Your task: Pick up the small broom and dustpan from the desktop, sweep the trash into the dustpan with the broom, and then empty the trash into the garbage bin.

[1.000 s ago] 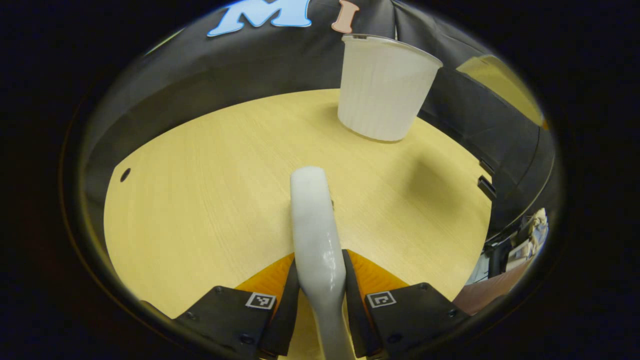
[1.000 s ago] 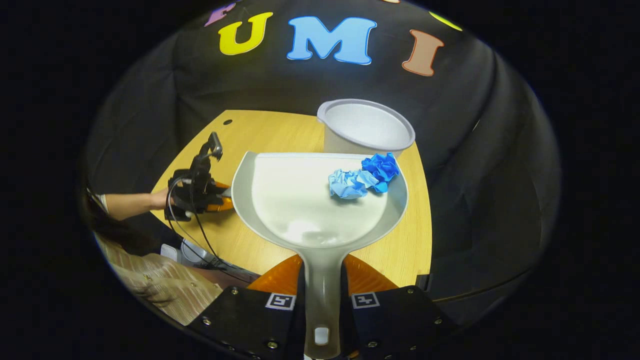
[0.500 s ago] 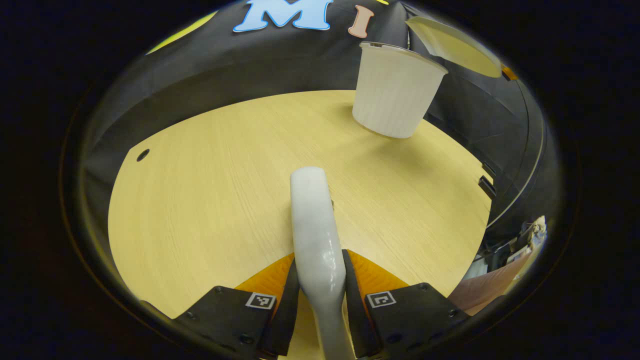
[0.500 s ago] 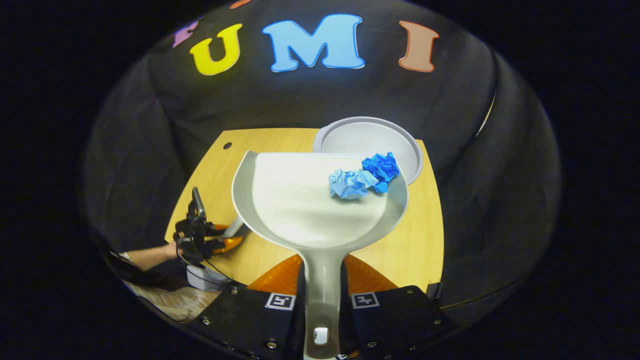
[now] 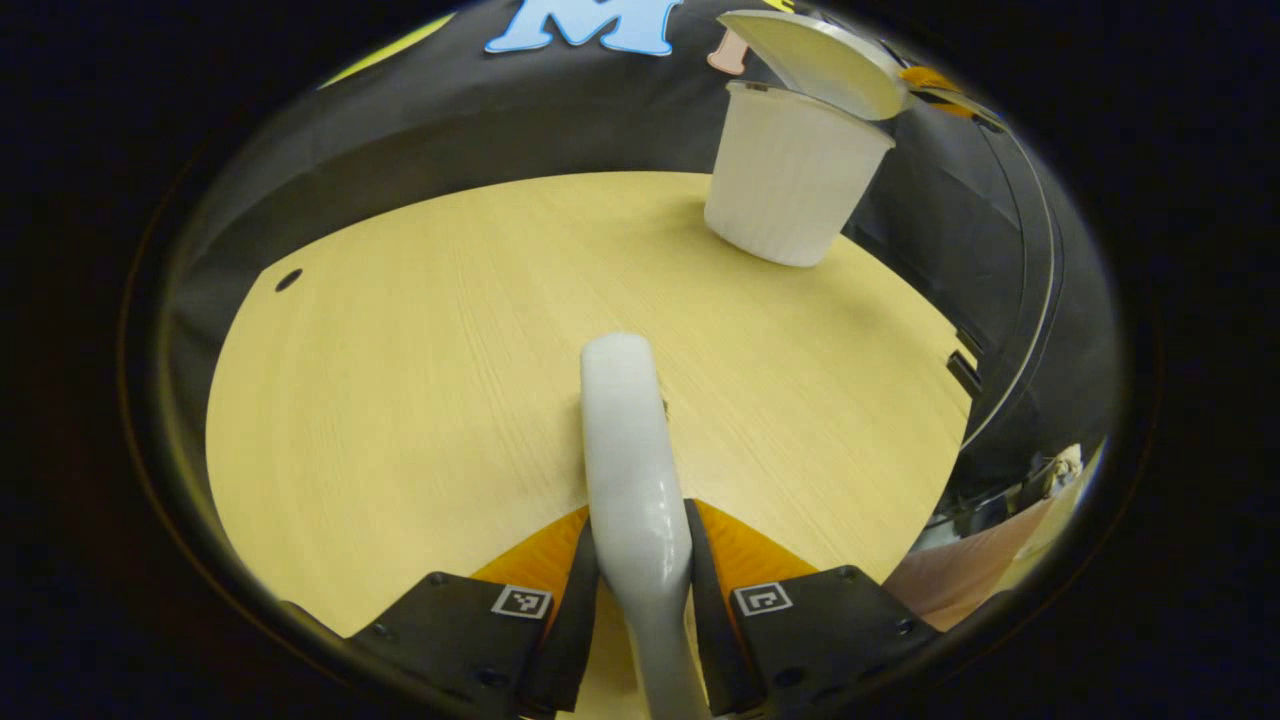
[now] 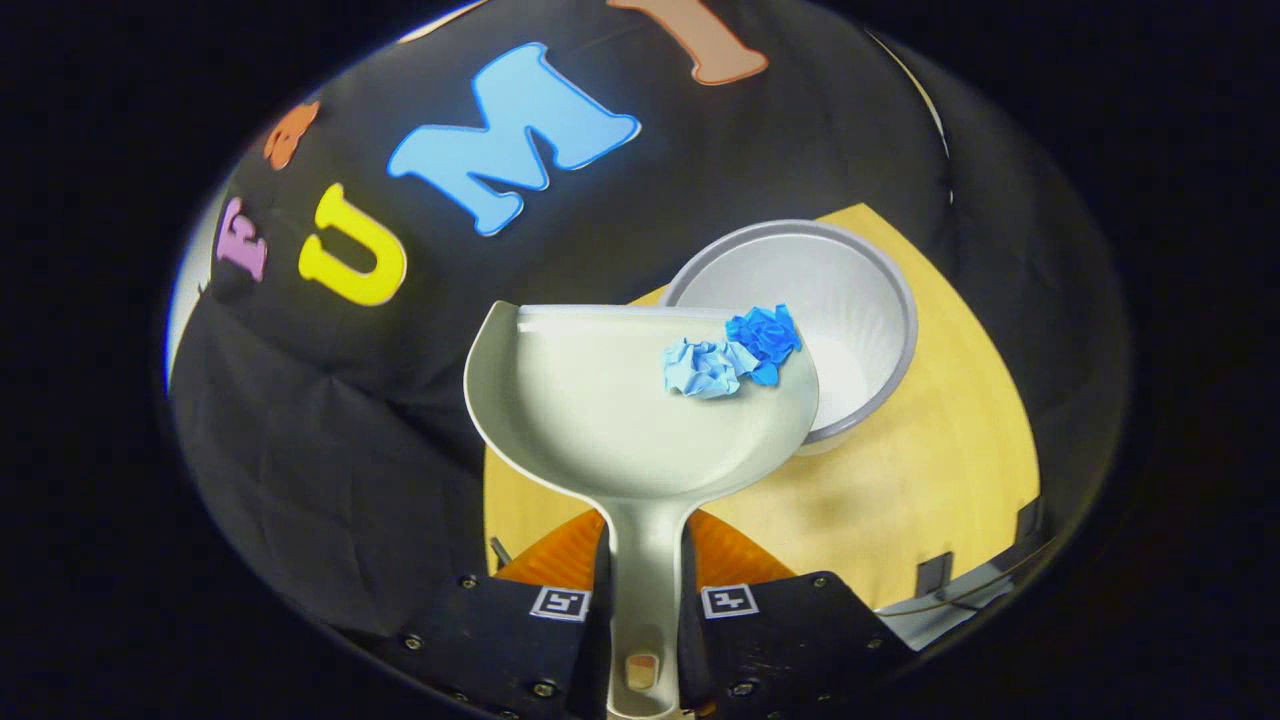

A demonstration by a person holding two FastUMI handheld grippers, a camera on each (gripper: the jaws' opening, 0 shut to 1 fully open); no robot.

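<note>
Right hand-held gripper (image 6: pixel 643 600) clamped on dustpan (image 6: pixel 600 400) handle, two blue paper wads (image 6: pixel 730 355) at its 1 o'clock lip over bin (image 6: pixel 860 300), left hand-held gripper (image 5: pixel 640 590) clamped on broom (image 5: pixel 625 440) above bare bench (image 5: pixel 400 350), bin at 1 o'clock near bench edge.

- The wooden desktop (image 5: pixel 420 380) lies bare and open ahead of the left gripper (image 5: pixel 640 600), from the near edge to the black cloth wall (image 5: pixel 450 130) at the back.
- The white garbage bin (image 5: pixel 790 180) stands upright at the far right corner, close to the wall, blocking that corner.
- The dustpan (image 6: pixel 640 400) hangs tilted over the bin's left rim, covering part of its mouth; the right part of the mouth is open.
- The broom handle (image 5: pixel 625 450) juts forward between the left gripper's fingers.
</note>
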